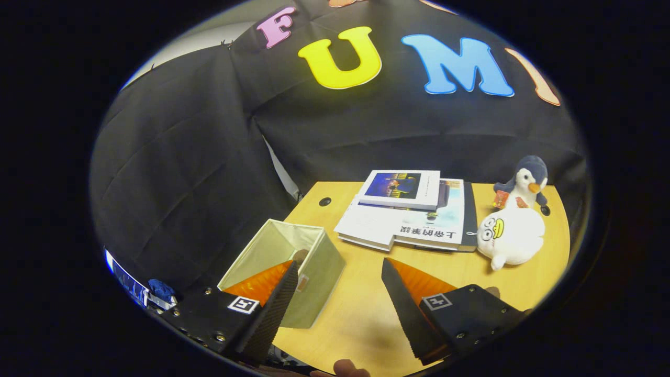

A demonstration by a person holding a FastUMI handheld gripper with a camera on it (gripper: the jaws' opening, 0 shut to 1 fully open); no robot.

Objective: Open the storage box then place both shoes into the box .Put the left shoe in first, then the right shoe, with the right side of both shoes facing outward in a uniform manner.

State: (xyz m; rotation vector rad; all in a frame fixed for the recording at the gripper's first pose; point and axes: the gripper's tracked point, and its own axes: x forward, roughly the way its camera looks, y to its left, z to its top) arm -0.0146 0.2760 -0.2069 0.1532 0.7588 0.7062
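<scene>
A pale green fabric storage box (314,262) stands on the wooden table (361,309), its top open and its inside pale. It sits just ahead of my left finger, which overlaps its near corner. My gripper (339,272) is open above the table, with nothing between its fingers. A small brown thing shows at the box's near rim by my left fingertip (289,272); what it is cannot be told.
A stack of books (413,212) lies beyond the fingers in the table's middle. A white plush duck (513,235) and a penguin toy (526,186) sit to the right of the books. Black cloth walls the booth behind the table.
</scene>
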